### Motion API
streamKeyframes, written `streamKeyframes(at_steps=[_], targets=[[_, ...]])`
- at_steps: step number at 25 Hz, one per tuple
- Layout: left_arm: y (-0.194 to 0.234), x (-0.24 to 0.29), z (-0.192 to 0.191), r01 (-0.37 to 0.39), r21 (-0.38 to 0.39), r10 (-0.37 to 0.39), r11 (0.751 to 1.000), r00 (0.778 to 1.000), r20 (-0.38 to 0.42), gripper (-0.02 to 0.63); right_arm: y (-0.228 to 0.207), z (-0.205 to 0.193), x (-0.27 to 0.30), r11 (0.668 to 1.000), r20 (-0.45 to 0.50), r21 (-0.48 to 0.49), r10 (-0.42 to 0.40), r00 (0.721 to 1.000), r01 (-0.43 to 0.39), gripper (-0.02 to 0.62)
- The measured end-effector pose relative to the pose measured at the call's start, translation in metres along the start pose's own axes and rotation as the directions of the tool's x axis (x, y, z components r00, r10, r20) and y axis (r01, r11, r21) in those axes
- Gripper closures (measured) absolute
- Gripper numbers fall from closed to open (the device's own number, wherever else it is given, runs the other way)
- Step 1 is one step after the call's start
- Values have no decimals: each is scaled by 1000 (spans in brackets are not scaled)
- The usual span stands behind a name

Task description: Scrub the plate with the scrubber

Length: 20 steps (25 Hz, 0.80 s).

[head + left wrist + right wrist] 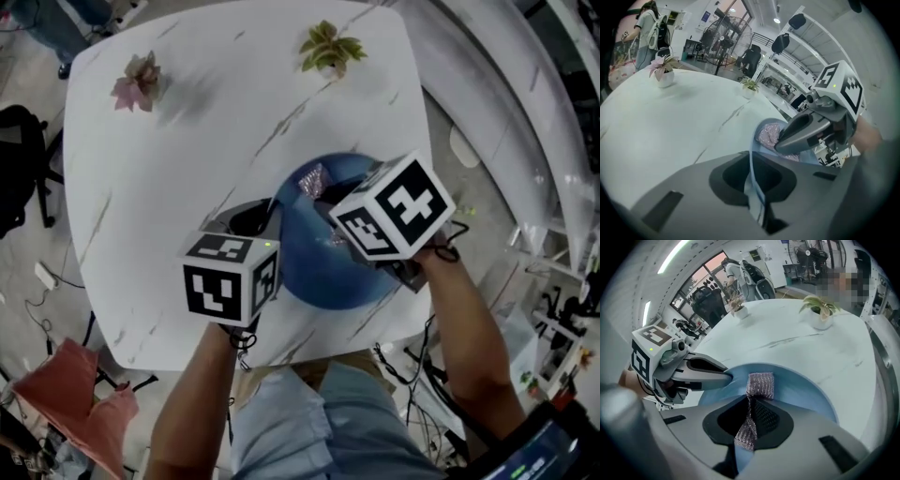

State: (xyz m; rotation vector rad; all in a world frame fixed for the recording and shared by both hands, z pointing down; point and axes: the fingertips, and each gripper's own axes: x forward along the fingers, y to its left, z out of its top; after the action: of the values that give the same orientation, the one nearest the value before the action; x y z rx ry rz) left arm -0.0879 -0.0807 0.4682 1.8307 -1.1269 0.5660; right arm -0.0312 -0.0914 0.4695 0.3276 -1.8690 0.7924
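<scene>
A blue plate (323, 267) lies near the front right edge of the white marble table (216, 112). My left gripper (265, 214) is shut on the plate's left rim (751, 164), which runs edge-on between its jaws. My right gripper (321, 192) reaches over the plate from the right and is shut on a pinkish glittery scrubber (760, 384). The scrubber's free end rests on the far part of the plate's inner surface (806, 392). In the left gripper view the scrubber (768, 134) shows just beyond the right gripper's fingers (801, 133).
Two small potted plants stand at the table's far side, a pink one (139, 82) at the left and a green one (330, 47) at the right. A black chair (21, 159) and a red cloth (80, 394) are on the floor at the left.
</scene>
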Motion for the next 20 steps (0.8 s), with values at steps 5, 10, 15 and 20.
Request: streamKeyframes(at_steps=[5, 10, 15, 20], targets=[[1, -2, -4, 6, -14, -6, 1000, 1000, -9, 591, 31, -5, 11, 999, 22, 18, 33, 999, -34, 548], [3, -2, -2, 21, -25, -21, 999, 1000, -4, 589, 48, -11, 17, 997, 78, 62, 34, 996, -38, 548], [0, 0, -4, 20, -35, -20, 999, 1000, -2, 589, 56, -19, 18, 995, 101, 89, 35, 994, -44, 548], [0, 2, -2, 30, -17, -30, 999, 1000, 1, 589, 77, -32, 24, 993, 77, 74, 82, 994, -87, 548]])
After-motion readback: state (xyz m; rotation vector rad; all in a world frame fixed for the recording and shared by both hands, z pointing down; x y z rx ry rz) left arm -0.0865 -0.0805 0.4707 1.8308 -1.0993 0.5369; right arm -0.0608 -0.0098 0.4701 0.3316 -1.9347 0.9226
